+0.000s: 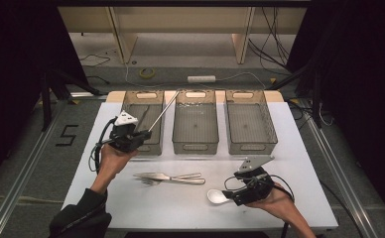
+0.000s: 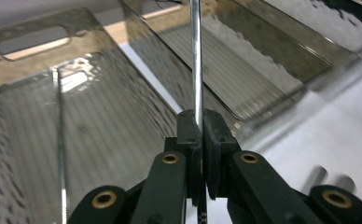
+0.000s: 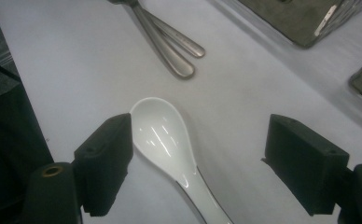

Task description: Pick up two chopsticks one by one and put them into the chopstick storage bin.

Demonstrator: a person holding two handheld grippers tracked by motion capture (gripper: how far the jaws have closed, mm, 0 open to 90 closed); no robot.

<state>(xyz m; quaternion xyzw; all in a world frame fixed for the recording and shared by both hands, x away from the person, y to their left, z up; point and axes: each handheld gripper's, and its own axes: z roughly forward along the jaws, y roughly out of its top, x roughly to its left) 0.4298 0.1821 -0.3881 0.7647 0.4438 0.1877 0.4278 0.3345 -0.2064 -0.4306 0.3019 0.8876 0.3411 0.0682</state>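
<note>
My left gripper [image 1: 140,136] is raised over the near end of the left clear bin [image 1: 142,147] and is shut on a thin metal stick [image 1: 163,111] that slants up towards the far right. In the left gripper view the pads [image 2: 189,128] pinch the stick [image 2: 196,60] above that bin [image 2: 34,74]. A second thin stick [image 2: 60,140] lies inside the bin. My right gripper [image 1: 228,194] sits low at the front right, open, its jaws on either side of a white ceramic spoon [image 1: 217,196]. The spoon's bowl [image 3: 163,135] lies close to the left pad [image 3: 107,158].
Two more clear bins, middle [image 1: 195,147] and right [image 1: 252,147], stand in a row beside the left one. Metal cutlery, a fork among it [image 1: 170,177], lies at the table's centre front, its handles [image 3: 174,46] just beyond the spoon. The white table [image 1: 299,163] ends close behind my right hand.
</note>
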